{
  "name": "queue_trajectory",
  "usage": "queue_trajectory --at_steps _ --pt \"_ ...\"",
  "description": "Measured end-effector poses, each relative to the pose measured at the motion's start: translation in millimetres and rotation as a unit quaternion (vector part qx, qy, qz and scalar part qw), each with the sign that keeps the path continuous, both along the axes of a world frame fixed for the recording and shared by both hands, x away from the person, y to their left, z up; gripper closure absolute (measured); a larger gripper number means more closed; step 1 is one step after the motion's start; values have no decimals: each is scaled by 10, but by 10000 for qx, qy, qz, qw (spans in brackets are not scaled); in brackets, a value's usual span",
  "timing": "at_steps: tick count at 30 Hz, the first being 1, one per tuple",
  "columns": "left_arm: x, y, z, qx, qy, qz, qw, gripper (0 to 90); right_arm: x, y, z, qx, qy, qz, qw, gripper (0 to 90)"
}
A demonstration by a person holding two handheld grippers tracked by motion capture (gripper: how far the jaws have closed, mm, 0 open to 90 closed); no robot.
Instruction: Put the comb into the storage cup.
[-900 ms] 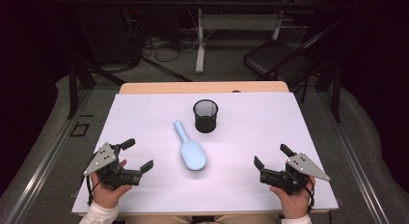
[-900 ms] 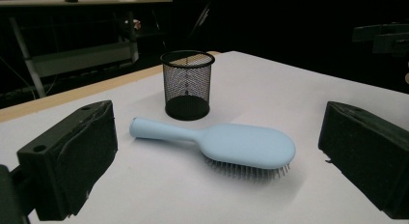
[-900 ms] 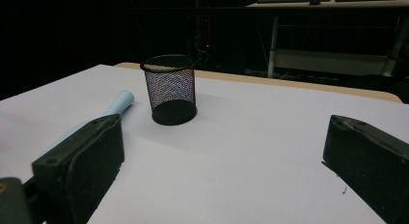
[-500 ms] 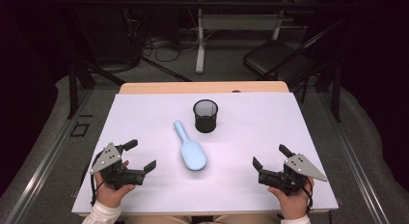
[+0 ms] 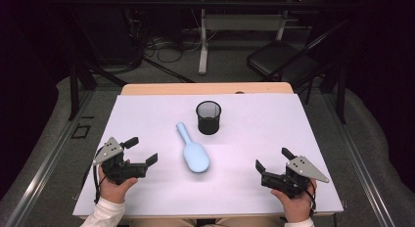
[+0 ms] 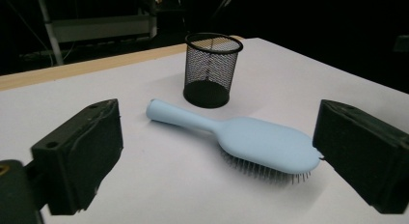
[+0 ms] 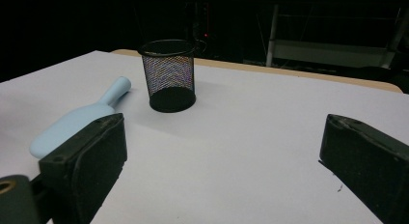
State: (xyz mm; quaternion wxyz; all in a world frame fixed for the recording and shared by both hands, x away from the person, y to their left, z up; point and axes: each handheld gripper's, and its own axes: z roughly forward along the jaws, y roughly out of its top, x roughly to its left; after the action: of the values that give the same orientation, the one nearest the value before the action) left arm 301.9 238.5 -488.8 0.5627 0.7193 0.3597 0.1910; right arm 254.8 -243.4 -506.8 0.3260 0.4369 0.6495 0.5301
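A light blue hairbrush lies bristles down in the middle of the white table, its handle pointing away from me. A black mesh cup stands upright just beyond it and looks empty. My left gripper is held at the near left, open, with nothing between its fingers. In the left gripper view the hairbrush lies ahead between the jaws, with the cup behind it. My right gripper is held at the near right, open and empty. It faces the cup, and the hairbrush lies off to its left.
The table's wooden far edge shows beyond the white surface. Past it are a dark floor, cables, a desk leg and a black chair. Bare white surface lies between the brush and each gripper.
My left gripper has edged slightly forward and towards the brush. The right gripper, the brush and the cup have stayed where they were.
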Motion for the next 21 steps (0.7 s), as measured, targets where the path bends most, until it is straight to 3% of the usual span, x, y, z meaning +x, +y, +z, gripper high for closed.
queue_trajectory --at_steps 5,8,15,21 --pt "23 -17 53 -25 65 112 9999 146 -1 14 -1 2 9 -3 10000 39" --pt "61 -37 70 -14 150 122 9998 149 1 24 -12 22 32 -24 10000 44" --pt "190 -114 116 89 367 84 9993 177 16 34 -19 38 71 -115 9999 49" --pt "331 -178 171 55 653 -50 9978 283 22 25 -24 30 86 -105 9999 50"
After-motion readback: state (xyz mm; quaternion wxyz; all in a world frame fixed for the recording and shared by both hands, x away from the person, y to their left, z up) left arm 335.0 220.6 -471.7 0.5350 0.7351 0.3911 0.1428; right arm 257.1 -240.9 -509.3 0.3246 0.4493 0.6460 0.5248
